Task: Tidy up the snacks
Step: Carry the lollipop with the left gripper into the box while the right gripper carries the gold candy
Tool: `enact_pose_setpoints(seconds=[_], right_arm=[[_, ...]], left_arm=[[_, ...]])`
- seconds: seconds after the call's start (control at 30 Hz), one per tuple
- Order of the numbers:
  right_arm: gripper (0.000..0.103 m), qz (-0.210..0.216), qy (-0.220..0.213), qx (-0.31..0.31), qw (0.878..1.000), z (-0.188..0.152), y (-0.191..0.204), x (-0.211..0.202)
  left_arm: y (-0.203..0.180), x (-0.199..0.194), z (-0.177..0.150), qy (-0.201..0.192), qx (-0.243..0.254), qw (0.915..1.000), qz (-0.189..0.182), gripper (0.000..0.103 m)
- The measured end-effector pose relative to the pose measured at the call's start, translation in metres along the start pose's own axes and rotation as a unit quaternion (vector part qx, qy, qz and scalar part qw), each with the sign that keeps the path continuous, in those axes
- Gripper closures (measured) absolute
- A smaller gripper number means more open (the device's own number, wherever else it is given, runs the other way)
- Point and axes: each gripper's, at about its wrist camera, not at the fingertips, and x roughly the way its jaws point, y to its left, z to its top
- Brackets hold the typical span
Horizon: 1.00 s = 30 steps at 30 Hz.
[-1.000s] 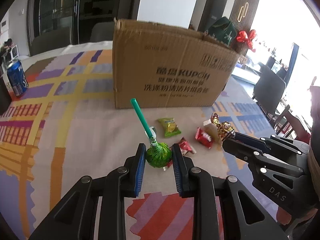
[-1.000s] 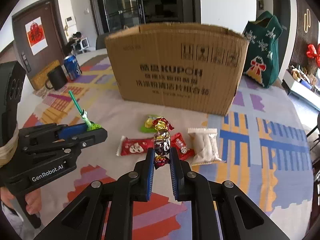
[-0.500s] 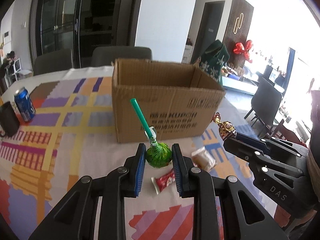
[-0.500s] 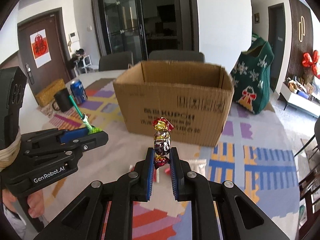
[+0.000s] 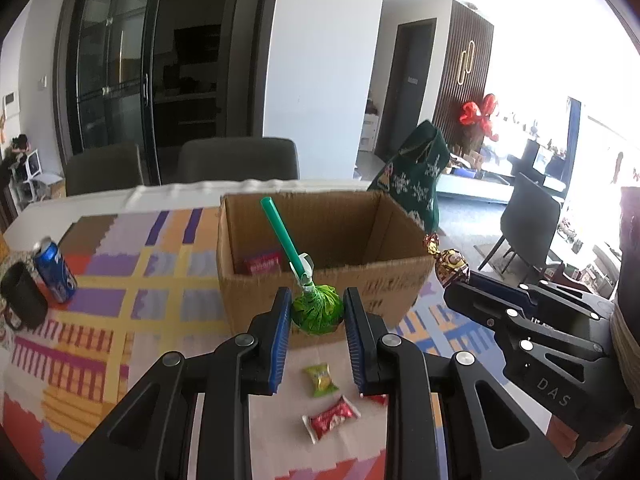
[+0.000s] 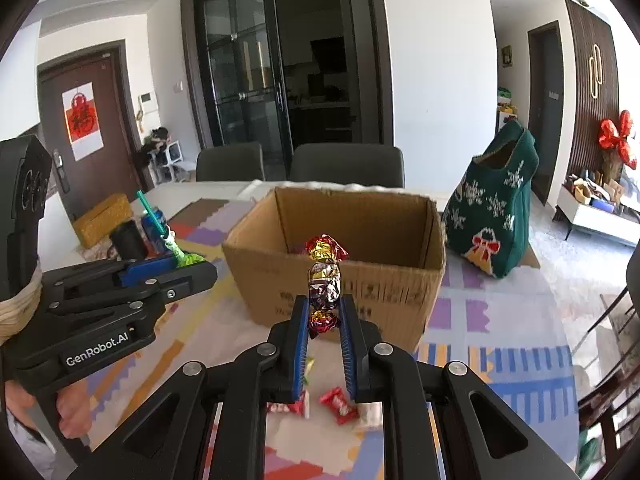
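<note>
Snacks in both grips, and we're up over the table! Our left gripper [image 5: 316, 314] has its blue pads squeezed onto the green lollipop [image 5: 317, 314] by its wrapped head, so the teal stick slants up and away, clear of the jaws. Our right gripper [image 6: 323, 322] is pressed tight on the foil candy twist [image 6: 325, 280], pinching only its lowest knot, so the gold and silver bulbs stand upright above the pads where we can see them. Both tools tilt forward and down, side by side, aimed at the open cardboard box [image 5: 394, 280] just ahead. From this height we look past the near wall into it, where a red packet [image 5: 262, 263] already lies. We judge this is the carry before the drop: each snack needs to pass over that near rim. Below us, loose on the patterned cloth in front of the box, a small green sachet [image 5: 320, 378] and a red wrapped sweet [image 5: 332, 418] wait their turn. At the far left a blue can [image 5: 54, 270] and a dark mug [image 5: 22, 298] stand well apart.
</note>
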Motion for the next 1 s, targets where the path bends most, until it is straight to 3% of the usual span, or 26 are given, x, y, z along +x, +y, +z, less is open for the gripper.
enact_pose_setpoints(seconds=[0.4, 1.0], right_arm=[[0.087, -0.003, -0.01, 0.004, 1.0, 0.036, -0.014, 0.022], [0.087, -0.006, 0.017, 0.003, 1.0, 0.062, -0.032, 0.091]], left_arm=[[0.005, 0.027, 0.039, -0.007, 0.014, 0.9999, 0.001, 0.076], [0.021, 0.102, 0.067, 0.034, 0.016, 0.9993, 0.008, 0.076]])
